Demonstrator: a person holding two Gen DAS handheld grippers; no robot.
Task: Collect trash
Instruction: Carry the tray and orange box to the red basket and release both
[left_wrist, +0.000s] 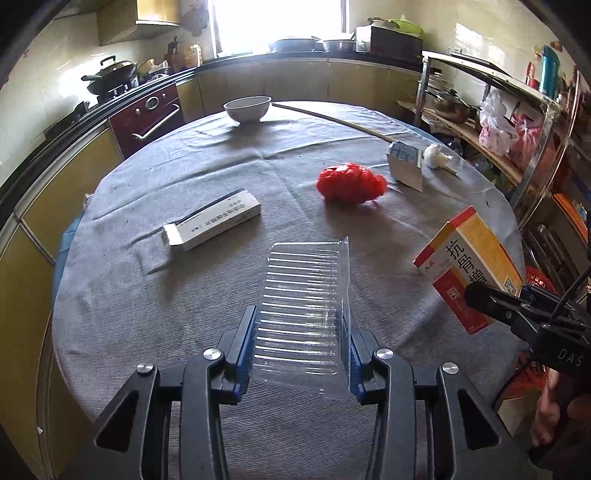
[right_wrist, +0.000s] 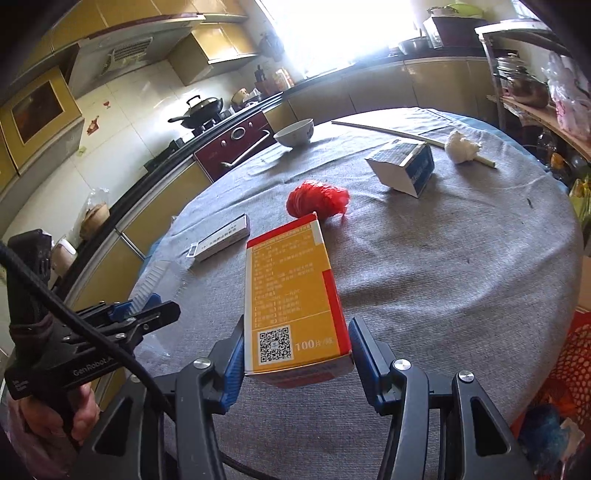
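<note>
Trash lies scattered over the round, grey-clothed desk (left_wrist: 221, 325). Left gripper (left_wrist: 301, 354) is clamped on a clear ribbed plastic tray (left_wrist: 303, 306), held up off the cloth. Right gripper (right_wrist: 297, 354) pinches an orange-and-red medicine box (right_wrist: 295, 295) by its near end, also lifted. Still on the desk: a crumpled red bag (left_wrist: 351, 182), a flat white carton (left_wrist: 212, 223), a blue-and-white carton (left_wrist: 405, 162), a tissue wad (left_wrist: 436, 156) and a white bowl (left_wrist: 247, 109) at the far side.

Sunlit kitchen window (left_wrist: 277, 18), yellow cabinets (left_wrist: 295, 79), white-tiled wall (right_wrist: 122, 107), cluttered metal shelf (left_wrist: 491, 110), grey-clothed round table (left_wrist: 221, 295).
</note>
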